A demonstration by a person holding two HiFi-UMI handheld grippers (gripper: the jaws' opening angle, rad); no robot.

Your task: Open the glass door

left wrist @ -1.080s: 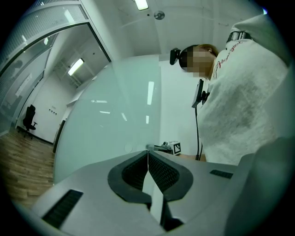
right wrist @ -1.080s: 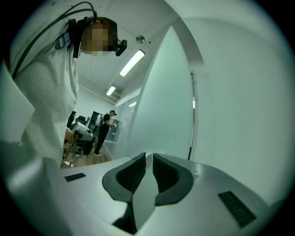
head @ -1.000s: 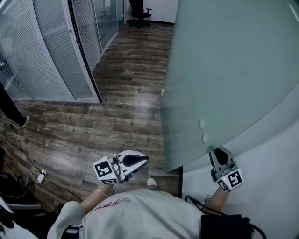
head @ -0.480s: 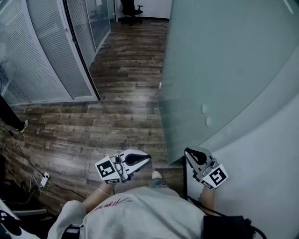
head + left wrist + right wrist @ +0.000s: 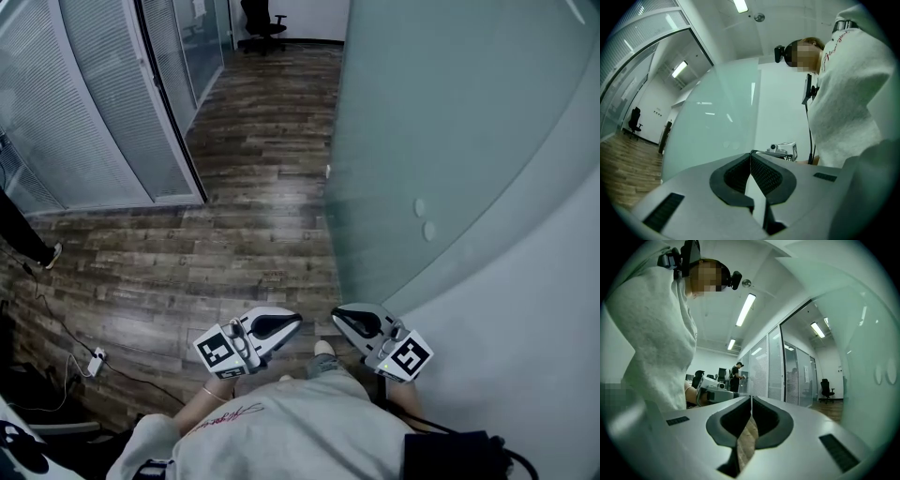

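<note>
Head view: your left gripper (image 5: 292,322) and right gripper (image 5: 339,315) both pinched shut, empty, tips nearly facing. Glass door (image 5: 450,141) stands ajar just right of right gripper, nothing holding it. Risk: unheld door may swing shut, clip that gripper. No containers in sight.

Ofc chair (image 5: 259,22) far end; wood flr (image 5: 234,244); blinds (image 5: 89,122) at L.
</note>
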